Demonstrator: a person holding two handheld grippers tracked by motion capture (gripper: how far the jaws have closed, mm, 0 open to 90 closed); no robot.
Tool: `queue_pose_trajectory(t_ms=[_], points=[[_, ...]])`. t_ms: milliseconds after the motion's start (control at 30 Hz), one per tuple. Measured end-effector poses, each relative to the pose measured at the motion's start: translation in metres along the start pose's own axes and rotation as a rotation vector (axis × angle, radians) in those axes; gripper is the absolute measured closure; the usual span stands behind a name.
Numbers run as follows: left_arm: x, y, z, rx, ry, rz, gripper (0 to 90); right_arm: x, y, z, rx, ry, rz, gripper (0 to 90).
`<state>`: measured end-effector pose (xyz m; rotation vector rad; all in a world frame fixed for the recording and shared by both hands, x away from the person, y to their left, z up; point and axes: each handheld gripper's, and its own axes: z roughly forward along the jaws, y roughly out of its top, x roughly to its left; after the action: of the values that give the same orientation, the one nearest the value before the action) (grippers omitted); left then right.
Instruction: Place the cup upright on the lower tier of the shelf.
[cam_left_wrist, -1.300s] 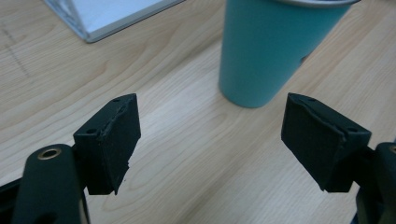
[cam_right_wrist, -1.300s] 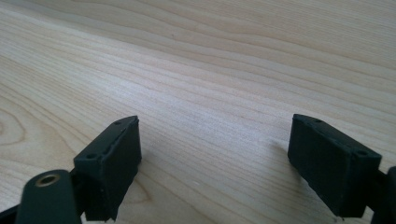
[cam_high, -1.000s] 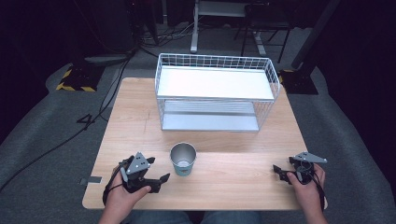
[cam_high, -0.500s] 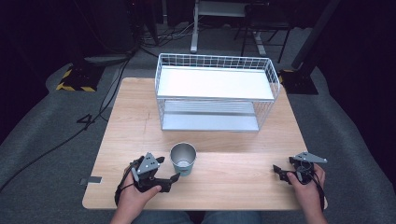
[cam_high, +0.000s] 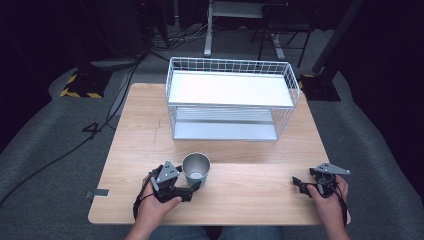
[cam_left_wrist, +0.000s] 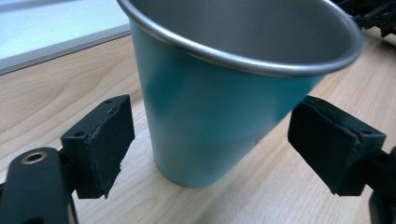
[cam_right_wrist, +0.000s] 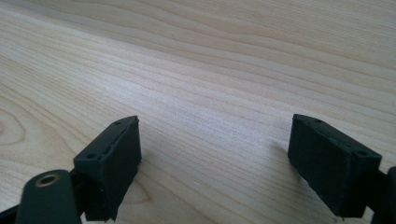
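A teal metal cup (cam_high: 196, 169) with a steel rim stands upright at the front middle of the wooden table (cam_high: 250, 200). My left gripper (cam_high: 194, 187) is open at the cup's near left side. In the left gripper view the cup (cam_left_wrist: 219, 107) sits between the two black pads (cam_left_wrist: 100, 140) with a gap on each side of it. My right gripper (cam_high: 299, 184) rests low over the table near the front right corner, open. Between its jaws the right gripper (cam_right_wrist: 219, 158) has bare wood.
A white wire shelf rack (cam_high: 230, 100) with two white boards stands at the back middle of the table. Beyond the table are dark floor, cables and stand legs.
My left gripper has moved right, from the front left of the table up to the cup, so that its jaws now flank it. The right gripper has stayed still.
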<state>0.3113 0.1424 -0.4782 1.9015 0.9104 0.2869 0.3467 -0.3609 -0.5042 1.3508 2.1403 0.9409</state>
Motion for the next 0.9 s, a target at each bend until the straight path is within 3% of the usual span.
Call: queue_pose_trajectory(t_ms=[400, 900], points=[[-0.002, -0.002, 0.019, -0.018, 0.007, -0.003, 15.1, 0.000, 0.000, 0.000, 0.000, 0.000, 0.000, 17.6], [-0.002, -0.004, 0.023, -0.010, 0.029, 0.039, 18.6, 0.000, 0.000, 0.000, 0.000, 0.000, 0.000, 17.6]])
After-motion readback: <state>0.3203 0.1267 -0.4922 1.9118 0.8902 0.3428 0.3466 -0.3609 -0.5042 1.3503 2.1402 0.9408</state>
